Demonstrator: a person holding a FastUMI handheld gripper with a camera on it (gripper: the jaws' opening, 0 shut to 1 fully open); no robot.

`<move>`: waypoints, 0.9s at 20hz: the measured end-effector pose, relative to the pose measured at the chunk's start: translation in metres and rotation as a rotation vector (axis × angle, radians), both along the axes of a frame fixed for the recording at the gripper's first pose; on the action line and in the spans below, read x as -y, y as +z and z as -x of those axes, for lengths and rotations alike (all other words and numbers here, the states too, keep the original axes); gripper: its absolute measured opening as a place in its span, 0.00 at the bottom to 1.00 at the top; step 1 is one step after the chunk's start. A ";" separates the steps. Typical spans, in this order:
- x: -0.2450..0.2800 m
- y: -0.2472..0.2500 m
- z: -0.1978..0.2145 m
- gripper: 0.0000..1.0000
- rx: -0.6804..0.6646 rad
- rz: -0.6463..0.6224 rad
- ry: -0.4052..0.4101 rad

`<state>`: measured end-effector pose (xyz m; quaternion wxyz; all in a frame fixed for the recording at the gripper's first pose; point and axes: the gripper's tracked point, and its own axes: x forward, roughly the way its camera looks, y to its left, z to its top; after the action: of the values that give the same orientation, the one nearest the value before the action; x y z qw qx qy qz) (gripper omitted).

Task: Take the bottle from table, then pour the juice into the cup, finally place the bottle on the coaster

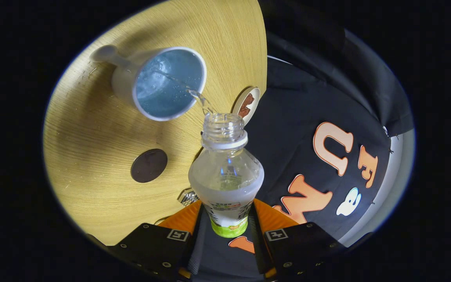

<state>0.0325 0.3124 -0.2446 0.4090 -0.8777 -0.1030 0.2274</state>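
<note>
My gripper (227, 219) is shut on a clear plastic bottle (225, 168), both fingers pressing its labelled lower body. The bottle has no cap and is tipped toward the table, its open mouth (223, 117) just short of the cup's rim. A thin stream of clear liquid (198, 97) runs from the mouth into a white cup (163, 84) with a handle, which stands on the wooden table (92, 156) beyond the bottle and holds liquid with bubbles. A round coaster (246, 105) with a brown mark lies at the table's edge, just behind the bottle's mouth.
A dark round disc (148, 165) lies on the table beside the bottle's shoulder, nearer than the cup. A small shiny object (188, 197) sits on the table by the left finger. The table's edge runs past the coaster, with the black cloth wall beyond.
</note>
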 end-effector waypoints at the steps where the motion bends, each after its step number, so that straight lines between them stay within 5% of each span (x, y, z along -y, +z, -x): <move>1: -0.001 0.000 -0.001 0.56 0.002 0.001 0.001; 18: -0.009 0.008 -0.003 0.56 0.019 0.064 0.022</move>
<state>0.0353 0.3210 -0.2367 0.3771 -0.8914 -0.1092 0.2266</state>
